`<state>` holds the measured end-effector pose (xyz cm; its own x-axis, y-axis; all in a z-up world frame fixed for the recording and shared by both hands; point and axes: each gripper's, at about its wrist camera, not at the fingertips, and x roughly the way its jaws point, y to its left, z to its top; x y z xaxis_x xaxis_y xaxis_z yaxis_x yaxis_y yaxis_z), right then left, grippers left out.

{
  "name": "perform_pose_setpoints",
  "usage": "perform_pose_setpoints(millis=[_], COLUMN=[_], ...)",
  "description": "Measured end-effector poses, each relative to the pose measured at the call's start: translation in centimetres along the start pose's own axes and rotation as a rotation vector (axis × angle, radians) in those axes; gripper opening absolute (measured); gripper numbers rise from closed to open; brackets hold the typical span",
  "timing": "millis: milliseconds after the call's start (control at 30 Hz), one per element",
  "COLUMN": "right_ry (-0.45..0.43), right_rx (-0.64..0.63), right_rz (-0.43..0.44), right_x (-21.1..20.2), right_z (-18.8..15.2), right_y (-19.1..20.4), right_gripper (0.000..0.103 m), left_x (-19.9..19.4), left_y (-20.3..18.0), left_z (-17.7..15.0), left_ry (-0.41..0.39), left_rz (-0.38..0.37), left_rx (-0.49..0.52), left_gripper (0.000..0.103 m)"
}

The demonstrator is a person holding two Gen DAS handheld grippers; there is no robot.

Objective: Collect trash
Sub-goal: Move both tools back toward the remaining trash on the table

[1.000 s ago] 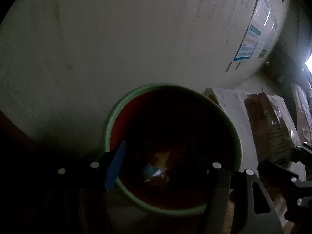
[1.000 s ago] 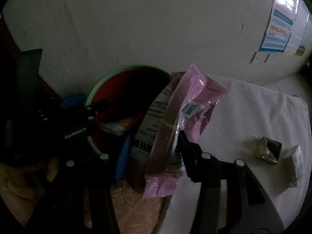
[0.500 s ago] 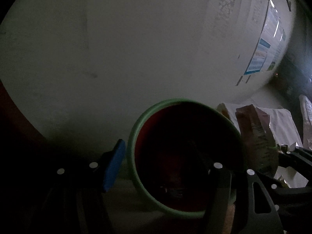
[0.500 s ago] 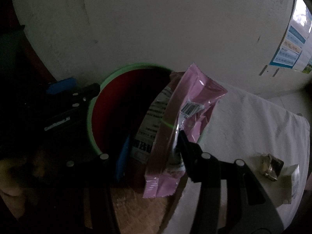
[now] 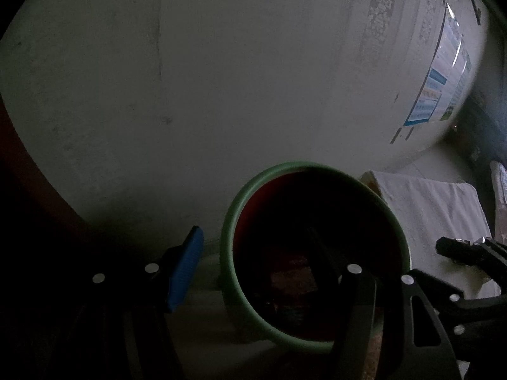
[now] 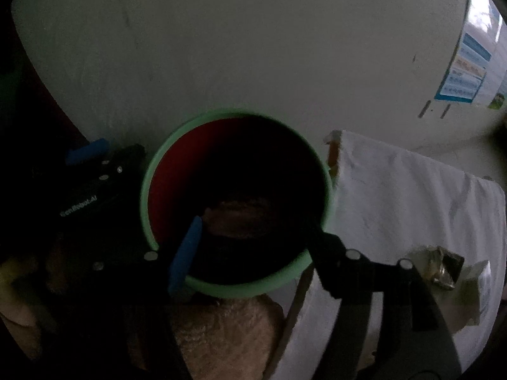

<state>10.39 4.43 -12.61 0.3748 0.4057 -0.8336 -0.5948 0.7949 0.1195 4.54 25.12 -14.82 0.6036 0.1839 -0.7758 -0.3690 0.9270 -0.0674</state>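
Observation:
A red bin with a green rim (image 6: 145, 209) stands against the white wall; it also shows in the left wrist view (image 5: 228, 231). The pink wrapper (image 6: 240, 218) lies dimly inside it. My right gripper (image 6: 253, 237) is open and empty right over the bin's mouth. My left gripper (image 5: 269, 262) is open and empty, held at the bin's near left side, its blue pad (image 5: 185, 267) outside the rim. A crumpled foil wrapper (image 6: 443, 266) and a pale packet (image 6: 478, 288) lie on the white cloth.
A table under a white cloth (image 6: 396, 196) stands right of the bin. A poster (image 6: 462, 72) hangs on the wall at the right. A tan furry surface (image 6: 221, 332) lies below the bin.
My right gripper has opened and the pink wrapper has dropped out of it into the bin. The left gripper has drawn back to the left of the bin.

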Motion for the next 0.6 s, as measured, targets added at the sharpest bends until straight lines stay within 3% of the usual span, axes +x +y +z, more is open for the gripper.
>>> perform_pose_setpoints(millis=[167, 400, 600], right_ry=[-0.042, -0.061, 0.079], right_rx=[0.053, 0.151, 0.166], right_rz=[-0.001, -0.048, -0.185], right_x=[-2.6, -6.4, -6.7], right_z=[-1.4, -5.6, -11.2], right_y=[-1.1, -6.1, -13.4], right_gripper=[0.065, 0.076, 0.077], left_x=[-0.3, -1.6, -2.5], left_y=[-0.8, -5.0, -8.9], left_z=[0.0, -0.2, -1.0], left_ry=[-0.001, -0.012, 0.002], left_rz=[-0.016, -0.081, -0.140], left_rx=[0.017, 0.096, 0.162], left_gripper=[0.062, 0.062, 0.062])
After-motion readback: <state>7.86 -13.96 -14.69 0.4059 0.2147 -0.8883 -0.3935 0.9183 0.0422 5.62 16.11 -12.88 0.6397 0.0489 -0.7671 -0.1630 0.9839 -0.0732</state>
